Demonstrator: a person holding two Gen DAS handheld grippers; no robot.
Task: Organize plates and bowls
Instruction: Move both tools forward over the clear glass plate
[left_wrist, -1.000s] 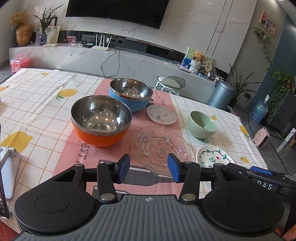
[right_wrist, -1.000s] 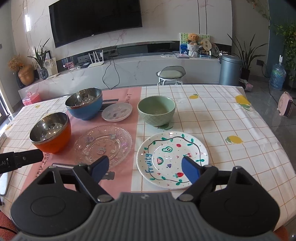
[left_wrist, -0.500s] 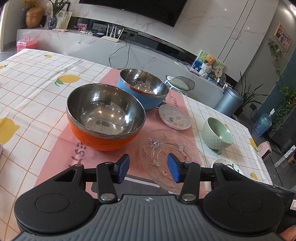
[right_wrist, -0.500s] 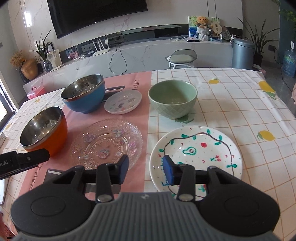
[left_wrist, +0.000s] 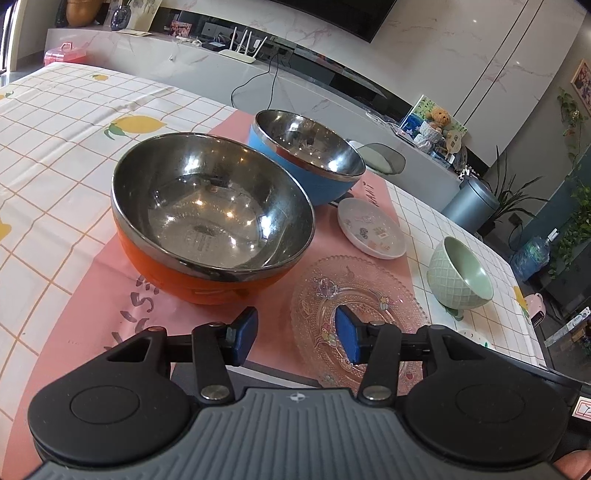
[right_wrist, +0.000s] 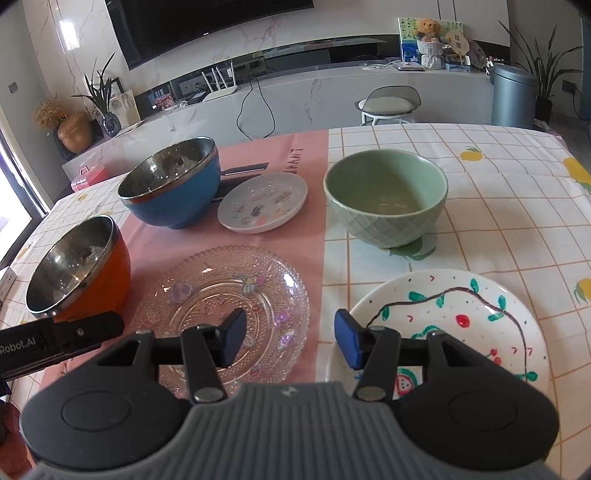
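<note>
Steel-lined orange bowl and blue bowl sit on the table's pink runner, probably for nesting. Glass plate, small saucer, green bowl and fruit-painted plate lie spread toward the near edge. Left gripper and right gripper hover narrowly parted, empty. "Robot.AI" marks the left one

The left gripper has pushed in low toward the orange bowl, which now looms just ahead of its parted fingers. The right gripper narrowed its jaws, then spread them partway again, and has closed in over the near rims of the glass plate and the painted plate.
</note>
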